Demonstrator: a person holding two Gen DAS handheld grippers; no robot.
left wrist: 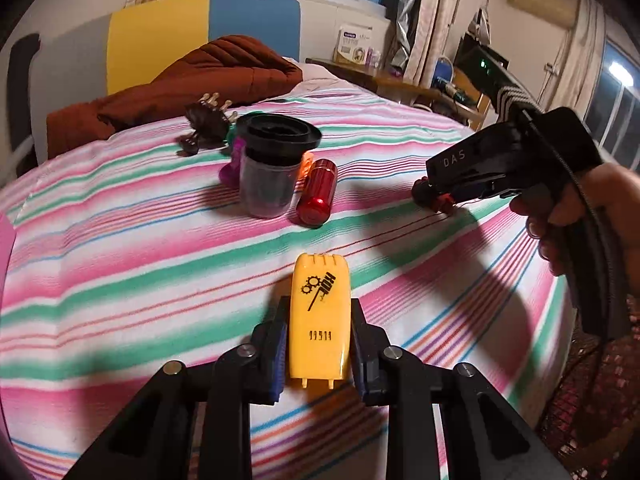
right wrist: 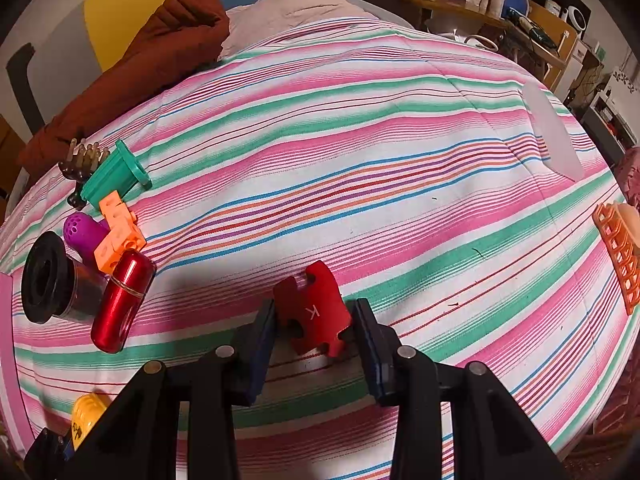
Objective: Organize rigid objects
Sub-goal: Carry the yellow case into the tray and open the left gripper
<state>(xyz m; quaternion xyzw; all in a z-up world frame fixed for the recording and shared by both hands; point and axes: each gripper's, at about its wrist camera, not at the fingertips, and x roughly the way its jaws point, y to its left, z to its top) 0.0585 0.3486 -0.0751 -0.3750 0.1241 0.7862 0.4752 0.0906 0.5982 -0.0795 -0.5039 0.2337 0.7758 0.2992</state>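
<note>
Left claw (left wrist: 319,338) grips yellow cover (left wrist: 320,312); right claw (right wrist: 314,322) seemingly clamps red piece (right wrist: 314,312).

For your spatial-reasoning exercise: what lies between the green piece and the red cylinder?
In the right wrist view, the orange block lies between the green piece and the red cylinder; a purple piece sits beside it.

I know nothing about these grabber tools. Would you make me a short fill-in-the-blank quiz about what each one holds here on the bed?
1. The left gripper holds a ____ plastic cover between its fingers.
2. The right gripper holds a red piece marked with the letter ____.
3. The red metal cylinder is lying on its ____.

Missing words: yellow; K; side
</note>
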